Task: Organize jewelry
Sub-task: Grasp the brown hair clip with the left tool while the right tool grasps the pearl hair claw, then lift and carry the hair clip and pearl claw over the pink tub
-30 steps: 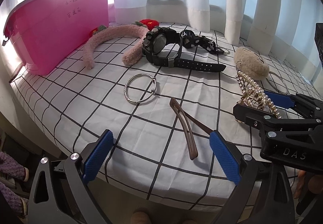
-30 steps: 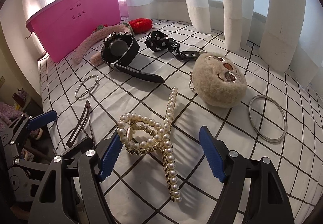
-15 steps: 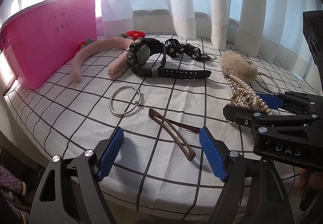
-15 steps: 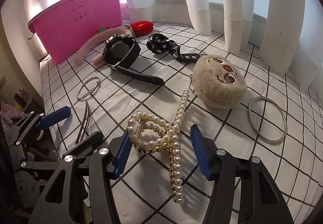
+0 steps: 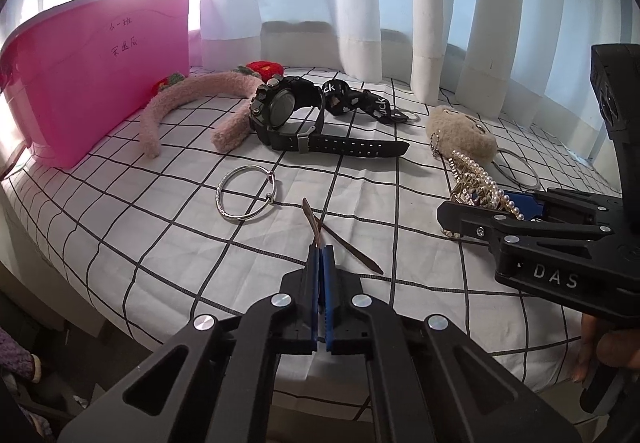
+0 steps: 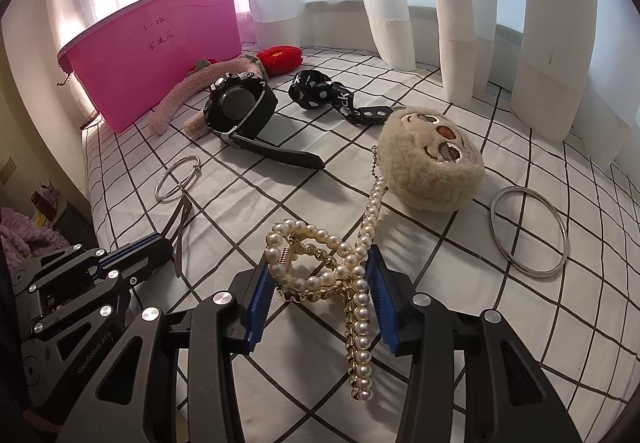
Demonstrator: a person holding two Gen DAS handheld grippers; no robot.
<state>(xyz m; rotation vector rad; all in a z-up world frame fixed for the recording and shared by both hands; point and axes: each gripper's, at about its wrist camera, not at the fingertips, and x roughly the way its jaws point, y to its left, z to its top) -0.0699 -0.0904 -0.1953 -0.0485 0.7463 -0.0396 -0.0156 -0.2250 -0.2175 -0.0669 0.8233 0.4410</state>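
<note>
My left gripper (image 5: 320, 255) is shut on the near end of a brown hair clip (image 5: 336, 235) that lies on the checked cloth; it also shows in the right wrist view (image 6: 180, 227). My right gripper (image 6: 320, 283) has closed its blue pads (image 6: 262, 291) against a pearl claw clip (image 6: 320, 259), which rests on the cloth. The pearl clip also shows in the left wrist view (image 5: 476, 183), between the right gripper's fingers. A pink bin (image 5: 92, 71) stands at the far left.
On the cloth lie a silver bangle (image 5: 246, 197), a black watch (image 5: 288, 115), a pink fuzzy headband (image 5: 188, 103), a black lanyard (image 5: 360, 105), a plush keychain (image 6: 430, 159), a second silver ring (image 6: 528, 237) and a red knit flower (image 6: 280, 57). White curtains hang behind.
My left gripper has moved forward and shut on the brown hair clip. My right gripper has moved forward and closed its jaws on the pearl claw clip.
</note>
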